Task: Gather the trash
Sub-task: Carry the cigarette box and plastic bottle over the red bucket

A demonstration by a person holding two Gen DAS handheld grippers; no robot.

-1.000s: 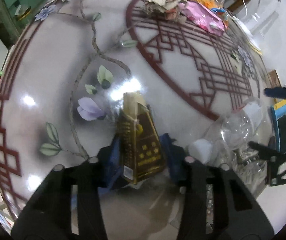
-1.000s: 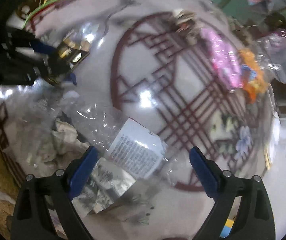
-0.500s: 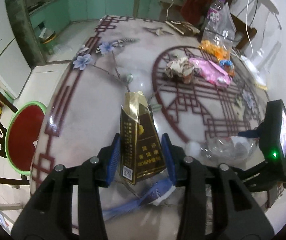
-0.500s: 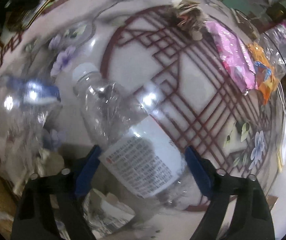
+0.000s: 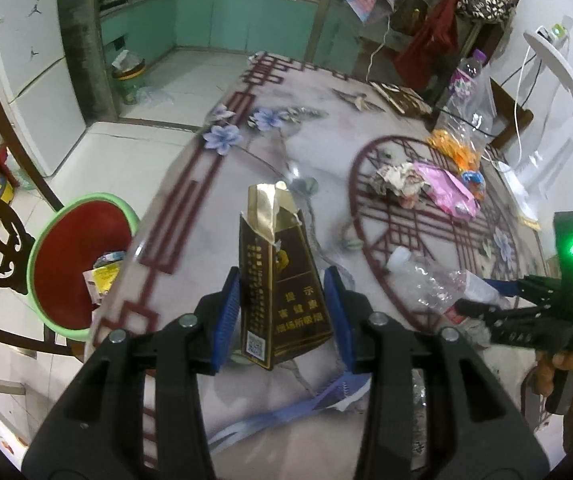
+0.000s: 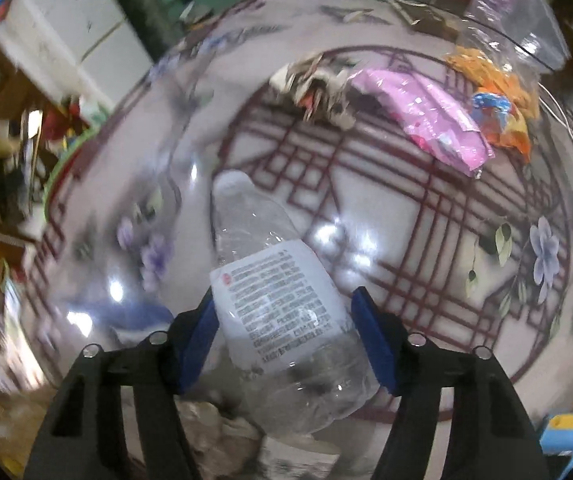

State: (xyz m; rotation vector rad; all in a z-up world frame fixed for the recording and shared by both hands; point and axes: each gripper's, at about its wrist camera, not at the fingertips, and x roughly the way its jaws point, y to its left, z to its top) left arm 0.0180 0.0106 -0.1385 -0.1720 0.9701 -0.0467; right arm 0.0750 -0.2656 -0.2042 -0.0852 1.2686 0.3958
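Observation:
My left gripper (image 5: 286, 312) is shut on a brown and gold cigarette box (image 5: 282, 280) with a torn top, held upright above the table. My right gripper (image 6: 286, 332) is shut on a clear crushed plastic bottle (image 6: 274, 292) with a white label, cap pointing away; the bottle also shows in the left wrist view (image 5: 434, 280), held by the right gripper (image 5: 498, 296) at the right. A crumpled paper wad (image 5: 396, 180), a pink wrapper (image 5: 446, 190) and an orange snack bag (image 5: 458, 148) lie further back on the table.
The table (image 5: 214, 216) is glossy with red lattice and flower prints. A green-rimmed red basin (image 5: 74, 264) with some trash stands on the floor at the left. A blue strip (image 5: 286, 408) lies under my left gripper. Crumpled paper (image 6: 214, 436) lies below the bottle.
Both grippers have risen from the table with their items. The left wrist view now takes in the room and the basin. The right gripper has closed on the bottle and lifted it.

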